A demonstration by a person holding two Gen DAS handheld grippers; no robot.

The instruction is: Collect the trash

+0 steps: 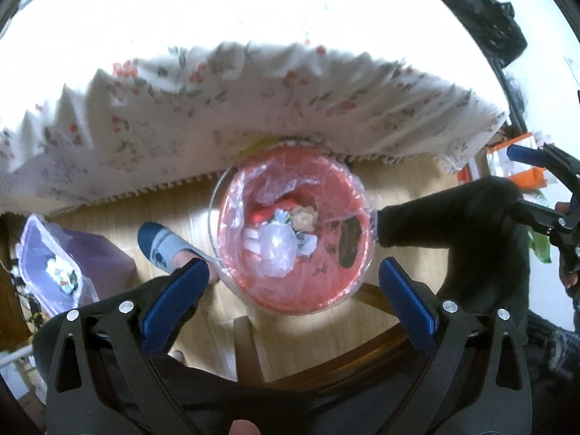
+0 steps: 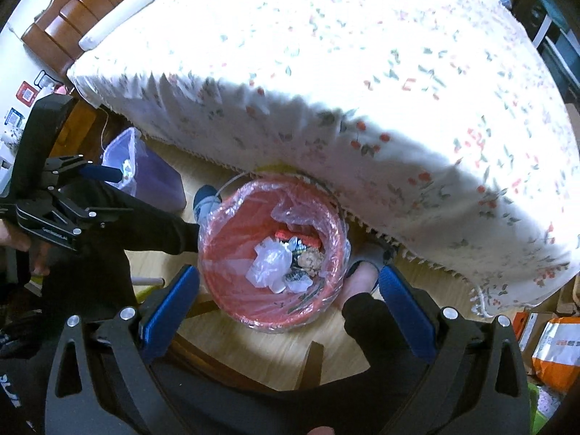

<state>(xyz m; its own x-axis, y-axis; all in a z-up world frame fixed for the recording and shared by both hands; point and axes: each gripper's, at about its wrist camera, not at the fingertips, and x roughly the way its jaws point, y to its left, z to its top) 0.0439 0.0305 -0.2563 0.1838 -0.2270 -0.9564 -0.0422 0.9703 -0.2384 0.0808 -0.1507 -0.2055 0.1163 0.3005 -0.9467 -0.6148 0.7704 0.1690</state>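
Observation:
A red trash bin (image 1: 253, 290) lined with a clear plastic bag stands on the wooden floor at the table's edge; it also shows in the right wrist view (image 2: 224, 290). Inside lie crumpled white plastic (image 1: 277, 246), a beige crumpled ball (image 1: 303, 217) and red wrappers (image 2: 297, 237). My left gripper (image 1: 294, 272) hovers above the bin, open and empty. My right gripper (image 2: 289, 277) hovers above it too, open and empty. Each gripper shows in the other's view: the right one (image 1: 543, 188), the left one (image 2: 72, 188).
A table with a floral cloth (image 2: 362, 90) overhangs the bin's far side. A purple bin (image 2: 145, 170) with trash stands to the left on the floor. The person's dark-clad legs (image 1: 471, 224) and socked foot (image 1: 163, 250) flank the bin. Orange packages (image 2: 551, 344) lie right.

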